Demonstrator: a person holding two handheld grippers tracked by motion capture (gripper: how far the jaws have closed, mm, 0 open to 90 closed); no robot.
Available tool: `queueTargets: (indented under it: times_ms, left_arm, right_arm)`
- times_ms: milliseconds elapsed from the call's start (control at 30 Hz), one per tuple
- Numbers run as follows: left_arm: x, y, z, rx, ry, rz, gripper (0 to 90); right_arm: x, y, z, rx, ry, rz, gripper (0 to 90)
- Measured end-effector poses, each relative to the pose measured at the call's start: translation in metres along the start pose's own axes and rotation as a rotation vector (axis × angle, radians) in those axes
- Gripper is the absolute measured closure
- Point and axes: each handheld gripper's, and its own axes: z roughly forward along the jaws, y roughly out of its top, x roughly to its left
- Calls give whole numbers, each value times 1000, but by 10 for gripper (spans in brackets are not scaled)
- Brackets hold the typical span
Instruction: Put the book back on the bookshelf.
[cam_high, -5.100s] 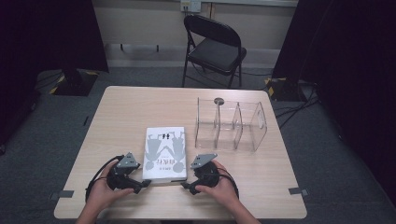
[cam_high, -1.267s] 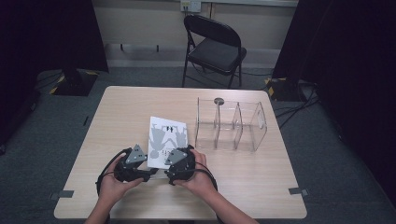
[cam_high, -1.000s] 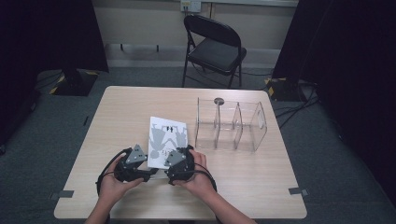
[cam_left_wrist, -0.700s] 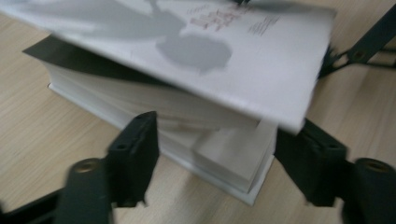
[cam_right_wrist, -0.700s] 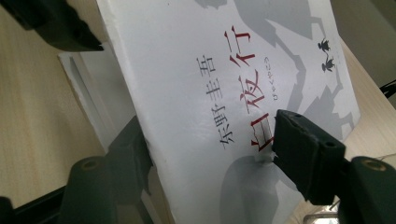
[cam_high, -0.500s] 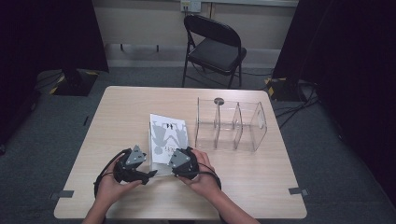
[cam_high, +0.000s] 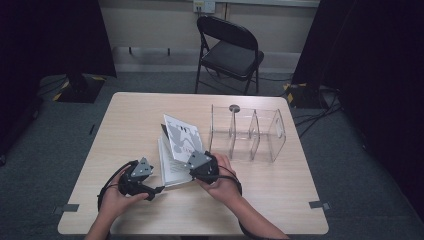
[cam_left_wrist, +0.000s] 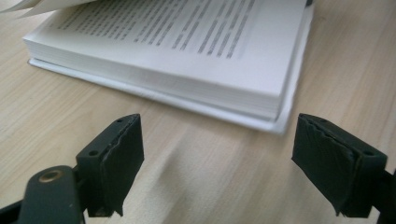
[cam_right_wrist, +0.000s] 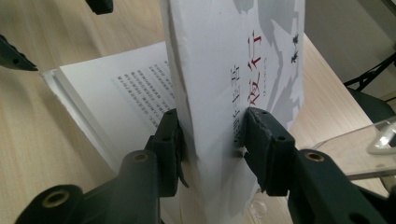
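The right tool (cam_right_wrist: 212, 140) has just been closing and now pinches the book's (cam_high: 172, 160) front cover (cam_right_wrist: 243, 70), lifted up. The left tool (cam_left_wrist: 217, 163) has been opening, holding nothing. The book lies on the desk (cam_high: 125, 120), long side pointing away.

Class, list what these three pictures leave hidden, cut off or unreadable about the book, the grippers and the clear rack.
- Book text: blurred in the left gripper view, too small in the high view.
- Cover title: partly covered by the right gripper in its own view.
- Left gripper jaws: too small and dark in the high view.
- Rack: cut off by the right gripper view's edge.
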Motion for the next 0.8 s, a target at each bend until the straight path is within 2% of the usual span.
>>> queueTargets:
  times_ms: [100, 133, 233, 367, 400, 433, 500, 533, 600, 633, 733, 767, 800]
  left_arm:
    - [1, 0, 0, -3, 10, 14, 162]
    - [1, -1, 1, -20, 8, 2, 162]
    - [2, -2, 4, 19, 6, 18, 170]
    - [0, -1, 8, -6, 11, 3, 170]
    - [1, -1, 7, 4, 8, 21, 170]
    - [0, 0, 8, -5, 11, 3, 170]
    - [-1, 1, 8, -12, 24, 12, 171]
    - [0, 2, 8, -15, 29, 32, 167]
    - [1, 4, 8, -44, 46, 18, 166]
    - [2, 5, 9, -58, 42, 17, 160]
    - [0, 10, 10, -70, 63, 22, 168]
    - [0, 11, 10, -60, 76, 51, 168]
    - [-1, 12, 11, -67, 85, 51, 169]
  right_arm:
    - [-7, 3, -5, 8, 3, 14, 602]
    - [-11, 6, -8, 20, 1, 18, 610]
    - [-13, 8, -9, 27, 4, 24, 614]
    - [-18, 13, -15, 37, 12, 42, 621]
    - [-19, 15, -16, 43, 13, 36, 623]
    - [-20, 16, -17, 49, 13, 36, 624]
    - [-23, 19, -19, 59, 25, 37, 625]
    - [-24, 21, -20, 64, 31, 42, 625]
    - [-26, 24, -22, 68, 41, 39, 626]
    - [-28, 26, -23, 70, 46, 36, 626]
    - [-31, 31, -25, 75, 62, 43, 628]
    - [-31, 31, -25, 75, 62, 43, 628]
    - [-32, 32, -26, 78, 64, 41, 628]
